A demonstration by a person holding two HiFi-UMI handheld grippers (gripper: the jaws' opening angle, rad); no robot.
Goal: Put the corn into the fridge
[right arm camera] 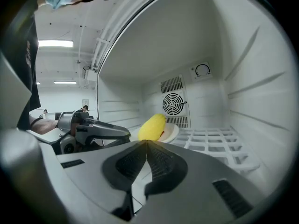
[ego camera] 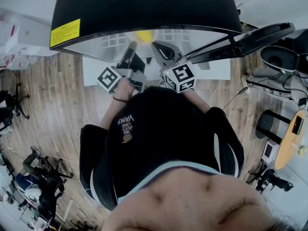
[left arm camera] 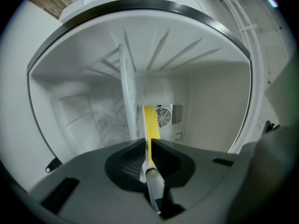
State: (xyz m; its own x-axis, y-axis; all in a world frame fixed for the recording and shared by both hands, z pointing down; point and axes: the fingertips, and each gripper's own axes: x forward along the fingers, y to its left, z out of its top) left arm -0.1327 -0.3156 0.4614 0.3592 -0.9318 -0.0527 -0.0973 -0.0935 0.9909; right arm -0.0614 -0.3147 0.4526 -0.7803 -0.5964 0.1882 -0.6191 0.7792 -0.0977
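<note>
In the white fridge (right arm camera: 261, 55), one corn (right arm camera: 152, 126) lies on one plate (right arm camera: 170, 132), long axis toward the back wall. The left gripper (left arm camera: 145, 146) grasps the plate's rim; the right gripper (right arm camera: 145, 143) is clenched, empty.

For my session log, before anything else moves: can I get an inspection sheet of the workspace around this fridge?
Surface: white wire shelf inside the open fridge; fan vent in its back wall.
Job's things: corn lies on a white plate inside the fridge.
Clutter: nothing seen.
Grippers: left gripper shut on the plate's rim; right gripper shut, empty, short of the corn.
Cables: a cable on the floor at the person's right.
Surroundings: wood floor, office chair.
</note>
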